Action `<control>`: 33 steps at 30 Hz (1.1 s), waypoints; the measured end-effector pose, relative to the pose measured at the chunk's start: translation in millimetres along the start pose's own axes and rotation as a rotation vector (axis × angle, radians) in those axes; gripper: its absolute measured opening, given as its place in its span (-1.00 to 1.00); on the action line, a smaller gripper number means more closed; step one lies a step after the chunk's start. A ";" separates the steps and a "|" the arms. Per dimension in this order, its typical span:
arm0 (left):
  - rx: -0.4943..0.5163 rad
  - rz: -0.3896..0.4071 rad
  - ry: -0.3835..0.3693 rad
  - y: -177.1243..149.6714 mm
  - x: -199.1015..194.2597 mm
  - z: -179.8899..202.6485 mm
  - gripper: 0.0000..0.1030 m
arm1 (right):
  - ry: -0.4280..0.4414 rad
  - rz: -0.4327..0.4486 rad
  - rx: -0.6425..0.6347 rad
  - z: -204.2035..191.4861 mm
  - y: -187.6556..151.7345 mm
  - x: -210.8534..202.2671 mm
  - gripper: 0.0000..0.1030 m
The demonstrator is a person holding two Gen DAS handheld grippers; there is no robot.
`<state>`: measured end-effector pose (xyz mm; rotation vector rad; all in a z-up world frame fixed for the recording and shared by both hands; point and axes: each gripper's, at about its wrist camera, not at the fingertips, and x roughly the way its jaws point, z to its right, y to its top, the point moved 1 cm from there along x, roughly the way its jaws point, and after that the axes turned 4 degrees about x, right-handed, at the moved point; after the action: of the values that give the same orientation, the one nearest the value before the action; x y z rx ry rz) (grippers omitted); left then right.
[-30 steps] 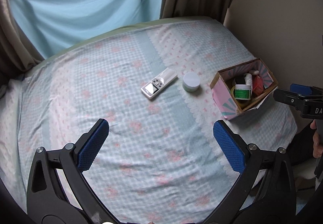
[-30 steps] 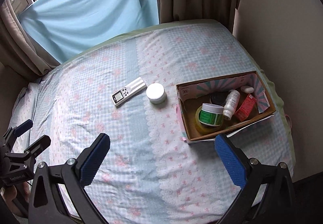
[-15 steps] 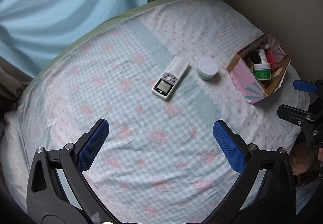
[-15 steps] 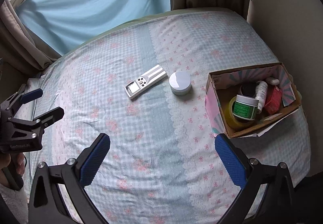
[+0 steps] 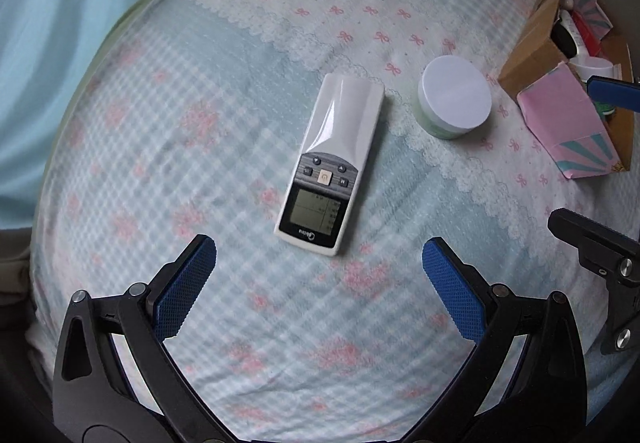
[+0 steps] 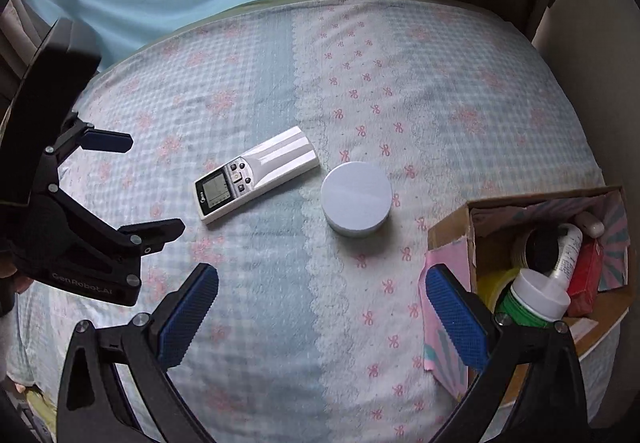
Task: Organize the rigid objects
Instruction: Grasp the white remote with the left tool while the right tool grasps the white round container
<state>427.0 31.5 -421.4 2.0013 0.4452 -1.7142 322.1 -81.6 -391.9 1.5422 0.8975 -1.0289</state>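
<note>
Bedding in a pale checked print (image 5: 200, 147) was seen spread over the bed, with a white remote control (image 5: 332, 167) laid flat near its middle. Just beside the remote, not touching, a round white-lidded jar (image 6: 356, 199) was set. A cardboard box (image 6: 452, 235) holding bottles was placed further right. The left tool (image 5: 318, 285) and the right tool (image 6: 322, 313) were both held released, with nothing gripped, above the bedding.

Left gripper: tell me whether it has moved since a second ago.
Yes. The left gripper has come forward and down toward the remote, which lies unmoved beside the white-lidded jar on the bedsheet. Its jaws are wide open.
</note>
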 end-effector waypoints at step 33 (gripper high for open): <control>0.175 -0.096 -0.111 62.6 112.8 12.4 0.08 | 0.018 -0.308 -0.163 14.7 49.5 140.3 0.32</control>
<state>468.7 -33.8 -525.2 2.0199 0.3698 -1.9733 415.0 -100.2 -507.6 1.3045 1.2277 -1.1277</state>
